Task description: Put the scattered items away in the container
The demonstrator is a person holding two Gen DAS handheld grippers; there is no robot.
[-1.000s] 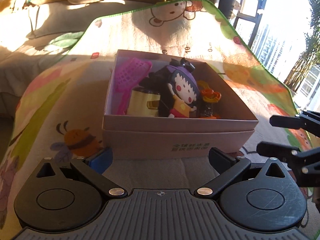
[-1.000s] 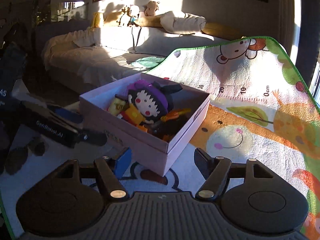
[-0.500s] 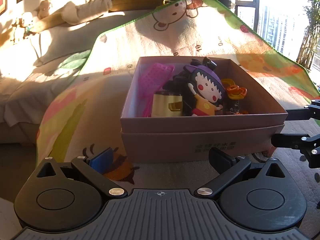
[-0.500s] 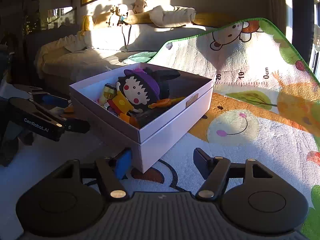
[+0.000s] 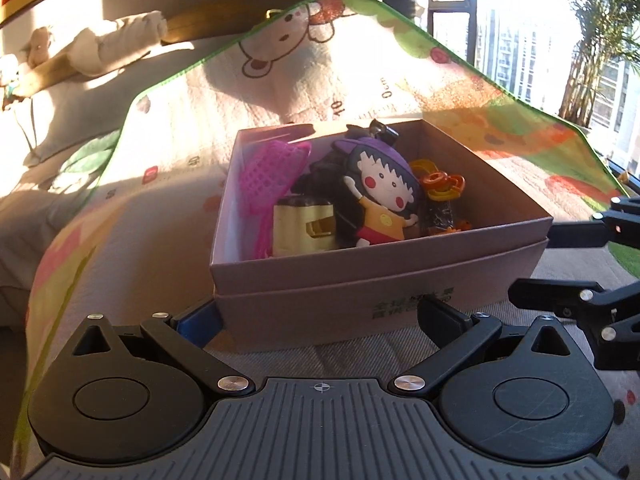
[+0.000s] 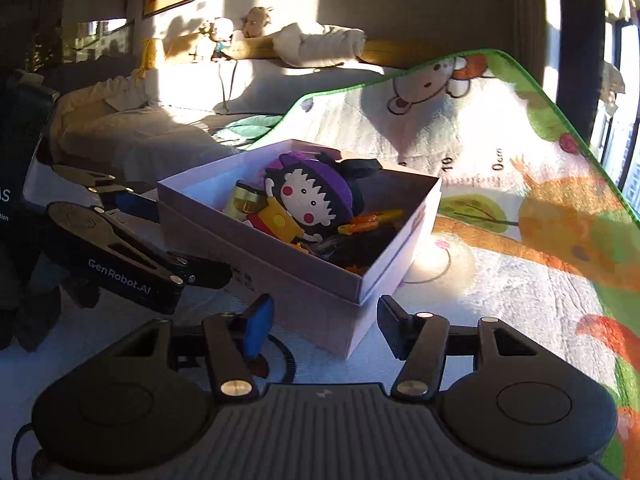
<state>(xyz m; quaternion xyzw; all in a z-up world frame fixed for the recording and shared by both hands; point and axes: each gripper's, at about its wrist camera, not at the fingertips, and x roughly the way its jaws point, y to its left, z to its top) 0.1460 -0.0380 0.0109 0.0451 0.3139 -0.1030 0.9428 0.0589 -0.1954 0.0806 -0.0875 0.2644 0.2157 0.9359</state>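
Note:
A pale pink cardboard box (image 5: pixel 380 276) stands on the play mat and also shows in the right wrist view (image 6: pixel 320 292). In it lie a cartoon girl figure (image 5: pixel 384 200), a pink mesh piece (image 5: pixel 268 172), a gold box (image 5: pixel 304 228) and an orange toy (image 5: pixel 440 184). My left gripper (image 5: pixel 320 316) is open and empty, right at the box's near wall. My right gripper (image 6: pixel 324 324) is open and empty at the box's near corner. Each gripper shows in the other's view: the right one (image 5: pixel 576 264), the left one (image 6: pixel 132 240).
A colourful children's play mat (image 6: pixel 500 208) with a green edge covers the surface. A sofa (image 6: pixel 200 96) with a rolled blanket and stuffed toys stands behind. Windows (image 5: pixel 540 40) are on the right. A dark cable (image 6: pixel 284 356) lies near my right gripper.
Both grippers have shifted around the box, and it now sits further right in the left wrist view. Both stay open and empty. The box's contents have not moved.

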